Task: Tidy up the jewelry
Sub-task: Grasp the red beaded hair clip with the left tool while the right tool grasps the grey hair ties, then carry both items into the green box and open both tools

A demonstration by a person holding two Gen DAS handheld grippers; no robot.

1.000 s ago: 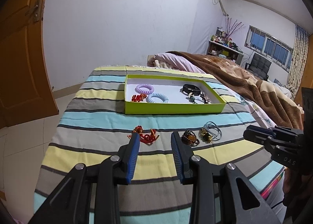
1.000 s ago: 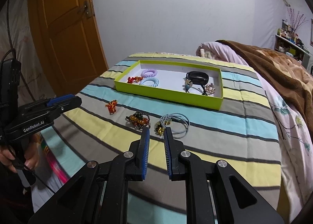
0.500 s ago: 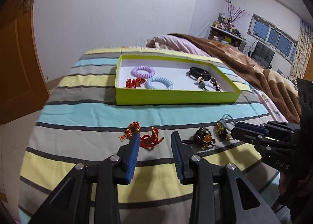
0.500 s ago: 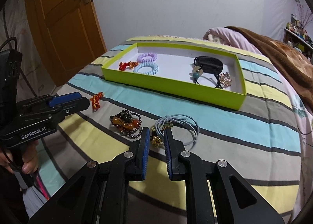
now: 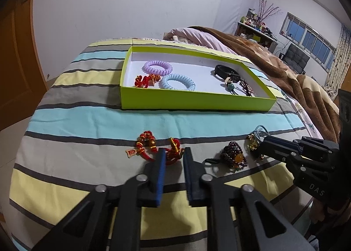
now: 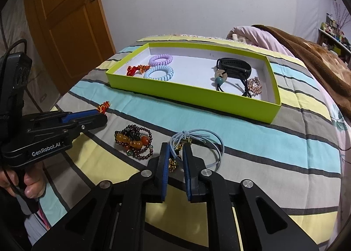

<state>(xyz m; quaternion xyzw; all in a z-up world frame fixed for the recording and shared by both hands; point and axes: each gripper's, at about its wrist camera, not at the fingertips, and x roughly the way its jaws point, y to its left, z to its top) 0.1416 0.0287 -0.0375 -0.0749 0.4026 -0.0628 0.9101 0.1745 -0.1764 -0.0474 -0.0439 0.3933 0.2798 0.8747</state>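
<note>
On the striped bedspread, my left gripper (image 5: 174, 156) is closing its jaws, and the pads touch one end of a red knotted bracelet (image 5: 147, 144). To its right lies a dark beaded bracelet (image 5: 234, 158) with amber beads. In the right wrist view my right gripper (image 6: 175, 156) is closing too, its pads on the gold charm of a light-blue cord hair tie (image 6: 204, 141). The beaded bracelet (image 6: 133, 141) lies just left of it. The left gripper (image 6: 96, 117) reaches in from the left. Farther back stands a green tray (image 5: 197, 103).
The tray (image 6: 193, 97) holds a purple coil tie (image 6: 161, 59), a blue coil tie (image 6: 159, 73), a red knot, a black band (image 6: 233, 66) and a rhinestone piece. A brown blanket (image 5: 285, 71) covers the bed's right side. A wooden door (image 6: 65, 20) stands at the left. A hand (image 6: 30, 185) grips the left handle.
Both grippers have come down and forward to the loose pieces on the bedspread. Their jaws have narrowed, the left around the red bracelet, the right around the hair tie's charm.
</note>
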